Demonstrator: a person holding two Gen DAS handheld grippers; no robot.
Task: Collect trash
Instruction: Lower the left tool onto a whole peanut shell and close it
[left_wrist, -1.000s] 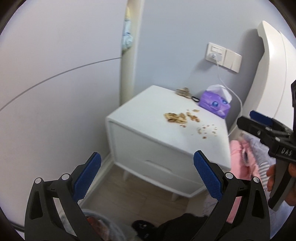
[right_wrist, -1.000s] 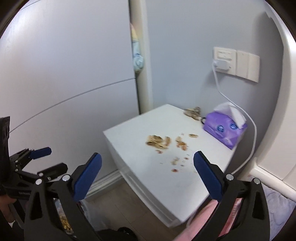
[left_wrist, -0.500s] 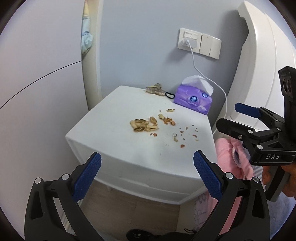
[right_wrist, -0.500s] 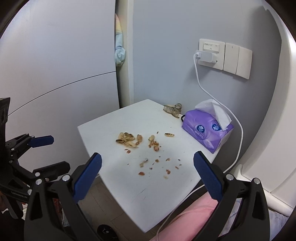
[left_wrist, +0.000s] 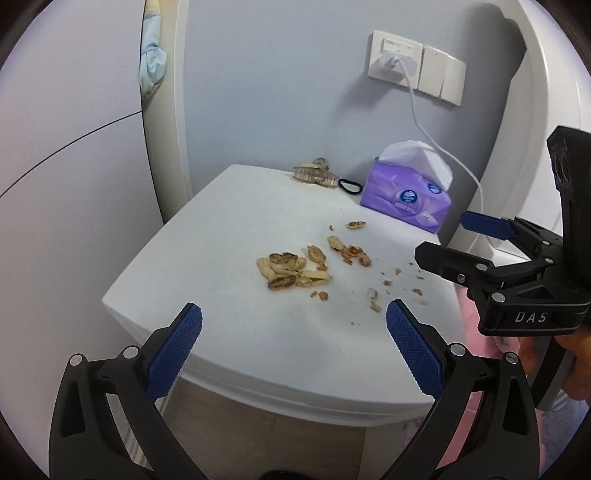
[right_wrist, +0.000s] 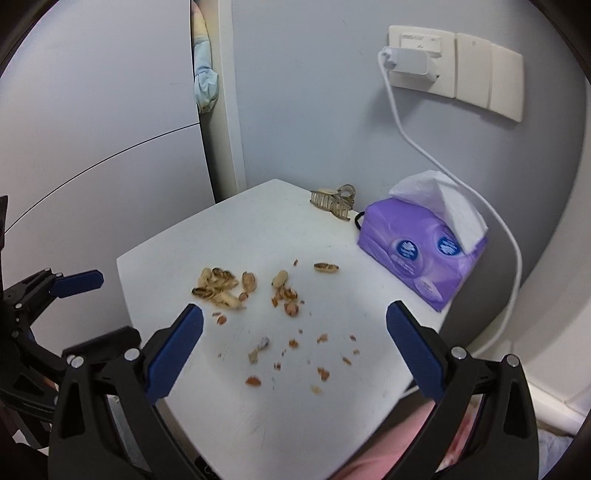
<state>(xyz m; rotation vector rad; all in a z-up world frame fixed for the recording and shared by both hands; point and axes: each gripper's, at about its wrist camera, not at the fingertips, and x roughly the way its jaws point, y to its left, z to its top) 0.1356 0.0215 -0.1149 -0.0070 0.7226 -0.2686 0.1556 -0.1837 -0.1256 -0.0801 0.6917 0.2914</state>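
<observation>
A pile of peanut shells lies mid-top on a white nightstand, with loose shells and red skin crumbs scattered to its right. The shells and crumbs also show in the right wrist view. My left gripper is open and empty, above the nightstand's near edge. My right gripper is open and empty over the crumbs; it also shows in the left wrist view at the right.
A purple tissue pack stands at the nightstand's back right, with a hair claw and a black hair tie beside it. A white charger cable hangs from the wall socket. Pink bedding lies to the right.
Both grippers have moved up and closer over the nightstand top; the shells now sit nearer the fingers. The floor and the bin below have left the view. Both grippers stayed open.
</observation>
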